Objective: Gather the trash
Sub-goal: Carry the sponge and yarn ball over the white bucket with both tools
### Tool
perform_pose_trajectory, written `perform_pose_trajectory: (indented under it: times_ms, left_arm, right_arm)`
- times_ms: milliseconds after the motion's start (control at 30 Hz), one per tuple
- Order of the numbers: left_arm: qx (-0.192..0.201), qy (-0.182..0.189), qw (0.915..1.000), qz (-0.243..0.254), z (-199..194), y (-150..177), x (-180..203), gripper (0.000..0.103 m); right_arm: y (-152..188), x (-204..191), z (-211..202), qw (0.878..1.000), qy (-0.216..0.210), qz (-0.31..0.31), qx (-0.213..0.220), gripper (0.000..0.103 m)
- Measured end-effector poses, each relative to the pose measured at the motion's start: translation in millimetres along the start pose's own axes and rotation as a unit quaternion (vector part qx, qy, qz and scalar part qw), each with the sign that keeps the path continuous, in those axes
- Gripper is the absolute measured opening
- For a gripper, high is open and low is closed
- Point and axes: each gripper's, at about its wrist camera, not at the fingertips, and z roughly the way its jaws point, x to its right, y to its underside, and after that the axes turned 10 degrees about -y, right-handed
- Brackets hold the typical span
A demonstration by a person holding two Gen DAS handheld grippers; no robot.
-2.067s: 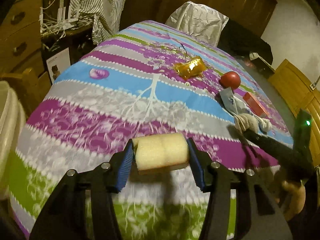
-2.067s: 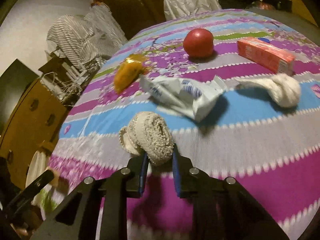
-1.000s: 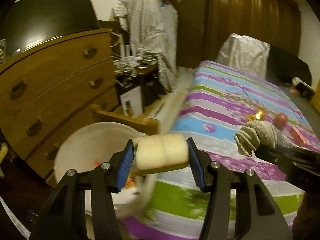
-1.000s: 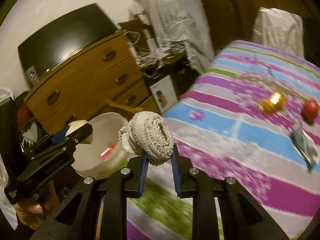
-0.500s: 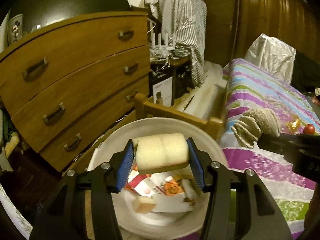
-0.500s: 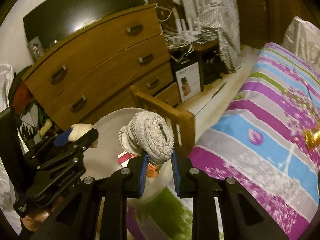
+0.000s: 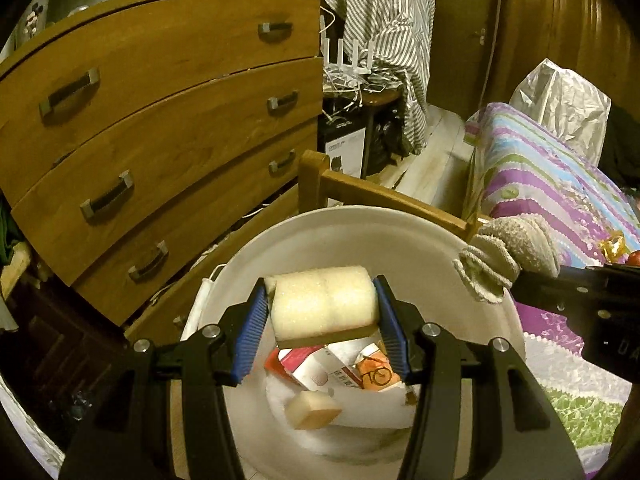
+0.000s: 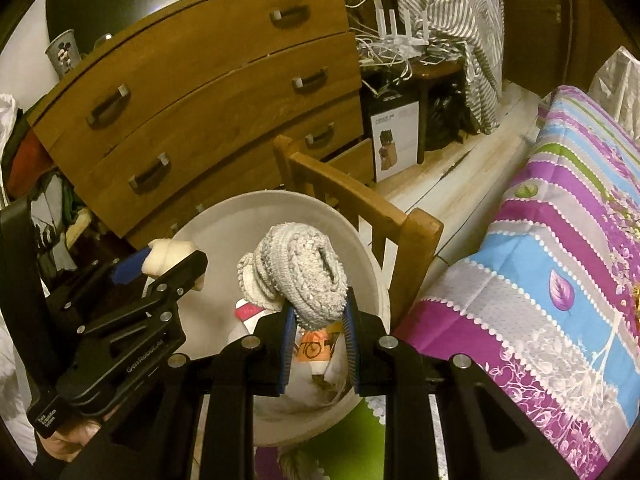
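Your left gripper point(image 7: 322, 316) grasps the sponge point(image 7: 324, 306); your right gripper point(image 8: 318, 320) clenches the rolled cloth point(image 8: 298, 276). Release both squarely above the white bin point(image 7: 360, 228), clear of its rim.

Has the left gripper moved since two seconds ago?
Yes. The left gripper with its sponge went from over the bedspread to above the white bin.

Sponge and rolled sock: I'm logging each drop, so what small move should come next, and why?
Probably open both claws. The left claw holds the sponge above the white bin, which already has trash in it, and the right claw holds the rolled sock over it too.
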Motion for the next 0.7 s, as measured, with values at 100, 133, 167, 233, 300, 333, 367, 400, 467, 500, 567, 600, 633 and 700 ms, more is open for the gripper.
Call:
perform_pose_trajectory:
  times_ms: [100,133,167,233,300,333,367,400,467,500,567,600,633,700]
  left_arm:
    - [-0.001,-0.001,1.0000,-0.003,2.6,0.7,-2.8,0.050]
    - [-0.001,0.000,1.0000,-0.004,2.9,0.7,-3.0,0.050]
    - [-0.002,0.000,1.0000,-0.004,2.9,0.8,-3.1,0.050]
    - [-0.001,-0.001,1.0000,-0.004,3.0,0.7,-3.1,0.050]
    - [-0.001,-0.001,1.0000,-0.003,2.9,0.9,-2.5,0.050]
    - [-0.001,-0.001,1.0000,-0.003,2.8,1.0,-2.5,0.050]
    - [-0.001,-0.001,1.0000,-0.003,2.8,1.0,-3.0,0.050]
    - [-0.001,-0.001,1.0000,-0.004,2.8,0.8,-2.5,0.050]
    - [-0.001,-0.001,1.0000,-0.004,3.0,0.1,-2.7,0.050]
    - [-0.001,-0.001,1.0000,-0.004,3.1,0.0,-2.8,0.050]
    - [-0.001,-0.002,1.0000,-0.003,3.2,-0.2,-2.7,0.050]
    - [-0.001,-0.001,1.0000,-0.003,3.2,-0.1,-2.8,0.050]
    - [-0.001,-0.001,1.0000,-0.003,3.0,0.0,-3.1,0.050]
    - [0.000,-0.002,1.0000,-0.003,2.8,-0.1,-2.7,0.050]
  right_arm:
    - [1.7,2.1,2.4,1.000,0.000,-0.001,-0.003,0.023]
    - [1.8,1.8,2.6,1.000,0.000,-0.001,-0.003,0.023]
    - [1.9,1.7,3.0,1.000,0.000,-0.002,-0.004,0.023]
    - [1.7,2.1,2.9,1.000,0.000,-0.002,-0.004,0.023]
    - [1.8,1.9,3.0,1.000,0.000,-0.002,-0.004,0.023]
    - [1.7,1.7,3.0,1.000,0.000,-0.002,-0.004,0.023]
    - [1.7,1.4,3.0,1.000,0.000,-0.003,-0.004,0.023]
    - [1.4,1.2,2.9,1.000,0.001,-0.004,-0.004,0.023]
    - [0.8,1.5,2.3,1.000,0.000,-0.005,-0.004,0.023]
    - [0.7,1.2,2.0,1.000,0.001,-0.007,-0.004,0.023]
    - [0.5,1.0,0.6,1.000,0.001,-0.007,-0.004,0.023]
    - [0.5,1.0,-0.2,1.000,0.001,-0.008,-0.003,0.023]
    - [0.7,0.8,-1.0,1.000,0.002,-0.008,-0.003,0.023]
    - [0.8,0.7,-1.2,1.000,0.002,-0.009,-0.003,0.023]
